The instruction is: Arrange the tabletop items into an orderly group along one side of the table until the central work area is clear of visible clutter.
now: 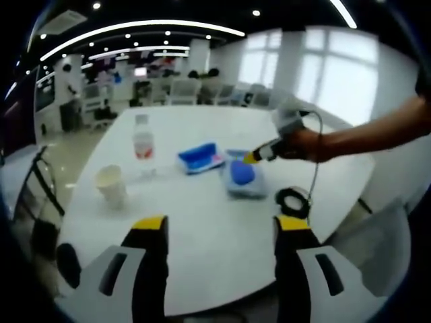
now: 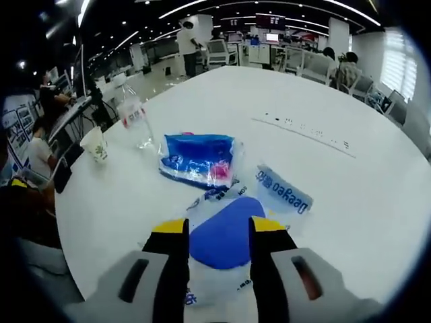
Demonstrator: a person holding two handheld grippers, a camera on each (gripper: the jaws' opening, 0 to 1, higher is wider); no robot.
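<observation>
Here the white table (image 1: 222, 262) carries a paper cup (image 1: 112, 184), a clear plastic water bottle (image 1: 143, 147), a glossy blue tissue pack (image 1: 201, 157) and a soft white packet with a blue oval (image 1: 242, 178), all grouped near the middle. The left gripper (image 1: 219, 225) hangs released over bare tabletop. The right gripper (image 2: 217, 229) straddles the crinkly packet with the blue oval, jaws just beside it; whether they clench it cannot be told. A black cable coil (image 1: 293, 200) lies right of the packet.

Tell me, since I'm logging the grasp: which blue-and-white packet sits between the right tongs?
The packet with the big blue oval, nearest the right tongs. The blue packet with pink print lies farther off, towards the bottle.
</observation>
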